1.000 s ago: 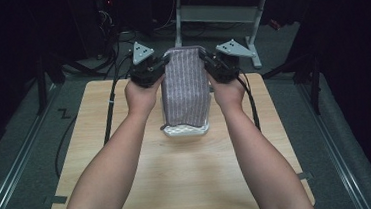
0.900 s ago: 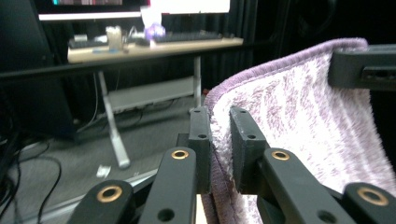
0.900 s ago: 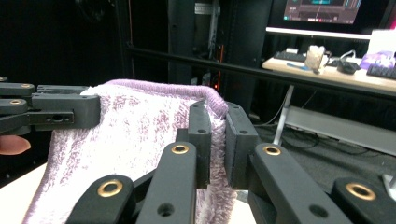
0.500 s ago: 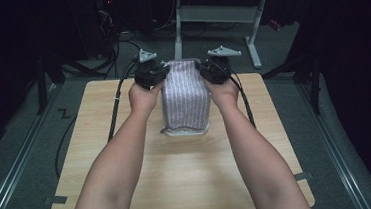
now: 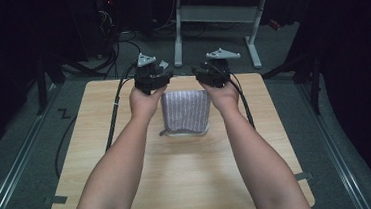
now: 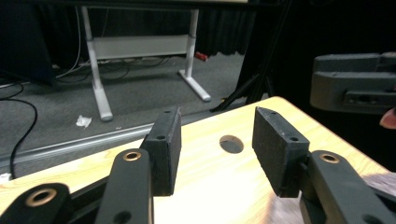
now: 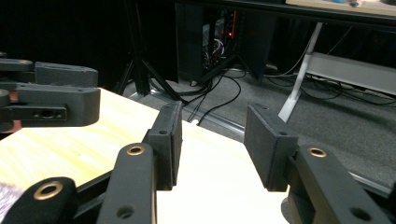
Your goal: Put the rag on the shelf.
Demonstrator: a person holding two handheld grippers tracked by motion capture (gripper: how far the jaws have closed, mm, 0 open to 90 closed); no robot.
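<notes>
**Both jaws open above a folded cloth at the far edge**

At the left, the left hand-held gripper [image 5: 152,77] hangs near the far edge of the tabletop [image 5: 180,185], a little left of centre. Its own view shows its jaws standing apart with nothing between them, bare wood and a round hole [image 6: 231,143] in the board beyond.

Between the two hands lies the striped grey cloth [image 5: 185,111], folded into a neat, roughly rectangular pad. It rests flat on the tabletop toward the far edge, about midway between the left and right edges, with a pale layer peeking out under its near edge. Neither gripper touches it; both sit just past its far corners.

It looks like a light, soft towel: limp, not fragile, not slippery, likely to sag and unfold if lifted by one point. The best hold is probably a pinch on a corner or along an edge, where the jaws can close over the stacked layers. Taking two corners at once, one per gripper, should keep the fold from slumping.

At the right, the right hand-held gripper [image 5: 214,72] mirrors the left one near the far edge. Its view also shows its jaws parted and empty, with the other gripper's body off to one side.
</notes>
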